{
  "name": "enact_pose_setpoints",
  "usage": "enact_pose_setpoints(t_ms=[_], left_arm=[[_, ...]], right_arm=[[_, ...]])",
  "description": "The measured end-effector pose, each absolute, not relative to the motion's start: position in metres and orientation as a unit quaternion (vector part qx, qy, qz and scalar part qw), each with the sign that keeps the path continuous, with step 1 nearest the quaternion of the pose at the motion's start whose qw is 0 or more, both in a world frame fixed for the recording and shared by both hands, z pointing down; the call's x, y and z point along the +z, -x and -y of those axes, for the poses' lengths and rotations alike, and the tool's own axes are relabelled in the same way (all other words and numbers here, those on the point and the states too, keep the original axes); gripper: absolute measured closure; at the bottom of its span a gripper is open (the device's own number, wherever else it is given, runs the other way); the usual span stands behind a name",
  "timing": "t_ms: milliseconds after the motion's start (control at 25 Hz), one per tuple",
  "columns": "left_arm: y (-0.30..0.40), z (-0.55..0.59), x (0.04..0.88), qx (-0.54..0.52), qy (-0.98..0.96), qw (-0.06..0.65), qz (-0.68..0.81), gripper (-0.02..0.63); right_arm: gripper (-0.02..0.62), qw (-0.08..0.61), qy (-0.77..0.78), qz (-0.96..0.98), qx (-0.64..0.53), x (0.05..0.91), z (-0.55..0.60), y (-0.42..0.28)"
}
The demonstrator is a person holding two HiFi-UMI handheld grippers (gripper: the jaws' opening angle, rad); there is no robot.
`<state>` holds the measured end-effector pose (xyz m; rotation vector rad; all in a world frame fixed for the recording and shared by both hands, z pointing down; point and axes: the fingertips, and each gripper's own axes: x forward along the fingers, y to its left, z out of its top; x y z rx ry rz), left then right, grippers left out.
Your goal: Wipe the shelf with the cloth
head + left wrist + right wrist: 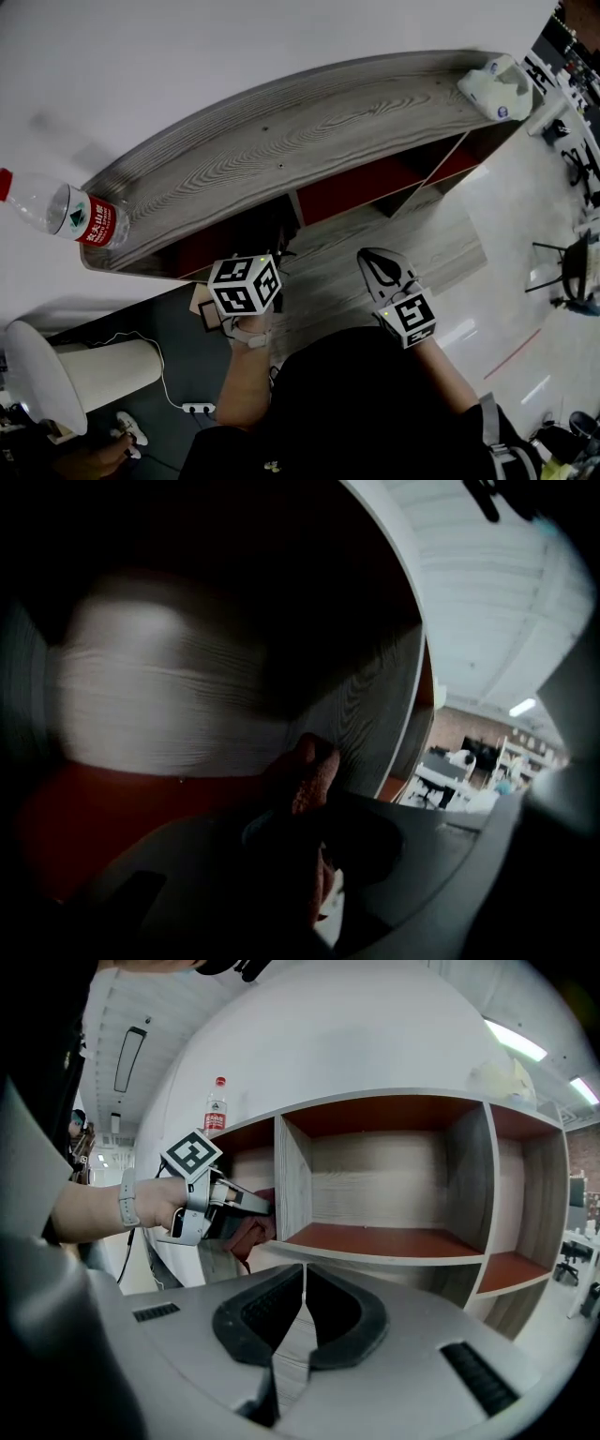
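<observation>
The shelf [309,122] is a grey wood-grain unit with red-floored compartments [394,1239]. My left gripper [261,1207] reaches into the leftmost compartment and is shut on a red cloth [249,1233]. In the left gripper view the cloth [307,772] sits bunched between the jaws against a wood-grain panel, and the surroundings are dark. In the head view only the left gripper's marker cube [245,285] shows, below the shelf's front edge. My right gripper [303,1275] is shut on nothing and hangs in front of the shelf [373,255], facing the middle compartment.
A plastic water bottle [67,214] with a red label lies at the left end of the shelf top. A white object [497,86] sits at the right end. A white stool [66,370] and a power strip [199,408] are on the floor at left.
</observation>
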<state>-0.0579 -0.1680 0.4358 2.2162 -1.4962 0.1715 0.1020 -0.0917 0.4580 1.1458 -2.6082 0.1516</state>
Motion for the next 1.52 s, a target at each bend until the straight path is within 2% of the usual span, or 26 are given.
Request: enact_pose_setpoints(t_ms=[240,560,880,1200,1520], left_arm=[[0.076,0.161,0.429,-0.187,-0.774,0.382,0.469,0.541],[0.056,0.163,0.433,-0.318,-0.72,0.484,0.383,0.541],[0.045,0.165,0.405,-0.367,-0.728,0.48,0.323,0.551],[0.045,0.152,0.313,-0.457,-0.755,0.401,0.244,0.552],[0.046,0.15,0.3,-0.482,-0.752,0.382,0.238,0.554]], right_arm=[[0.589,0.142,-0.396,0.905,0.052,0.457,0.096,-0.095],[0.589,0.147,-0.403,0.902,0.054,0.46,0.098,-0.099],[0.589,0.152,-0.408,0.898,0.058,0.464,0.098,-0.106],[0.589,0.152,-0.39,0.907,0.058,0.465,0.097,-0.092],[0.589,0.151,-0.385,0.908,0.058,0.465,0.1,-0.09]])
